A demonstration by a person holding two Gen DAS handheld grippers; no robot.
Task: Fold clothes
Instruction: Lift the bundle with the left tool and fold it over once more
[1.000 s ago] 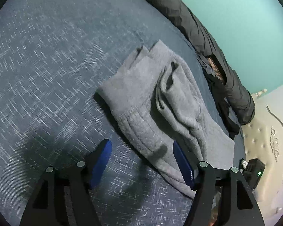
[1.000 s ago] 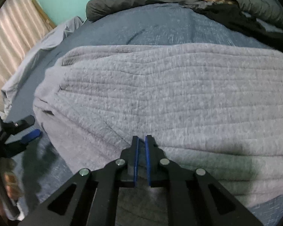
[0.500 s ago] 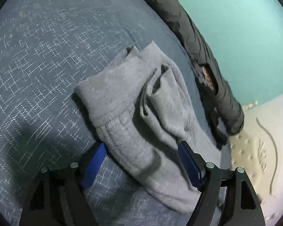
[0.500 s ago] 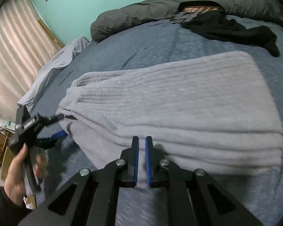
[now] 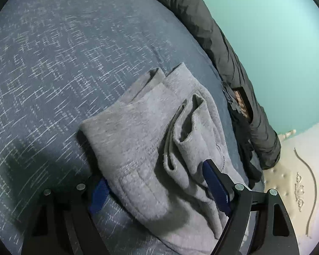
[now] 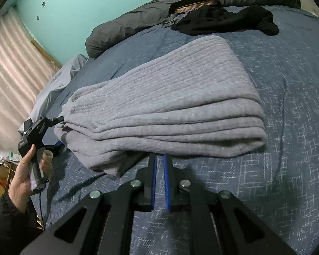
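1. Now the bed (image 6: 287, 110), covered with a dark blue sheet with short white dashes, is filling most of both views.
2. Along its far edge, against the turquoise wall (image 5: 276, 42), a long dark grey quilt (image 6: 138, 19) is lying rolled up.
3. On the sheet the folded grey garment (image 6: 170, 106) is lying in several thick layers, well apart from the quilt; its ribbed top is facing up, and its open end is pointing toward the left gripper.
4. Beyond the grey garment, just beside the quilt, a crumpled black garment (image 6: 223, 21) is lying.
5. At the left edge of the right wrist view, a person's hand (image 6: 23, 176) in a dark sleeve is holding the handle of the left gripper (image 5: 159, 189).
6. The jaws of the left gripper are standing wide apart, and the open end of the grey garment is lying between them. One blue pad (image 5: 215, 187) is sitting among the loose folds and the other is low beside the edge of the cloth; they are not pressing it together.
7. The right gripper (image 6: 158, 170) is hovering over the bare sheet, just in front of the near long edge of the grey garment. Its jaws are standing close together, with only a thin gap, and nothing is between them.
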